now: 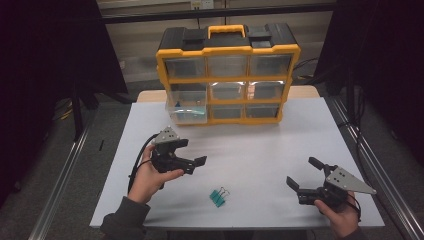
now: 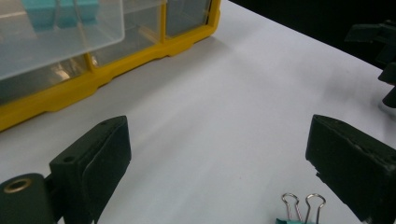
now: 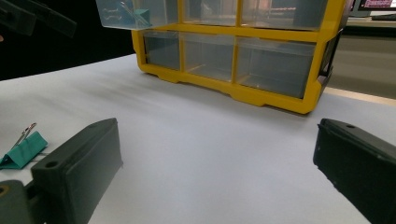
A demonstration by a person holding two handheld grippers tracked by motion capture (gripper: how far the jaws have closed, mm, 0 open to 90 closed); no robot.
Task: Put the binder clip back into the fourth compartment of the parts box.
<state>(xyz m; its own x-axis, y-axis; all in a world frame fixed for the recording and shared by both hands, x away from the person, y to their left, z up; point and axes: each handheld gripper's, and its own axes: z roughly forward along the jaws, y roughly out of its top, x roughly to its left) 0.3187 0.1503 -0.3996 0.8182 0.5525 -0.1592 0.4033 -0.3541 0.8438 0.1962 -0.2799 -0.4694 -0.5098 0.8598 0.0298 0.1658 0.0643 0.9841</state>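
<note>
teal binder clips (image 2: 299, 215), mostly cropped

Black tongs (image 1: 192, 152); grey plates; dark sleeve (image 1: 125, 218).

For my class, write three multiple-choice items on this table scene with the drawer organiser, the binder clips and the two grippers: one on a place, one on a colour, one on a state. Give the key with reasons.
1. Where do the binder clips lie?
A. on the table between the grippers
B. on top of the organiser
C. in the right gripper

2. What colour is the organiser's frame?
A. red
B. yellow
C. white

3. How does the left gripper stand?
A. shut on a clip
B. shut, holding nothing
C. open

Key: 1 A, they rest on the white table; 2 B, yellow bars surround the clear drawers; 3 C, its jaws stand apart with nothing between them.
</note>
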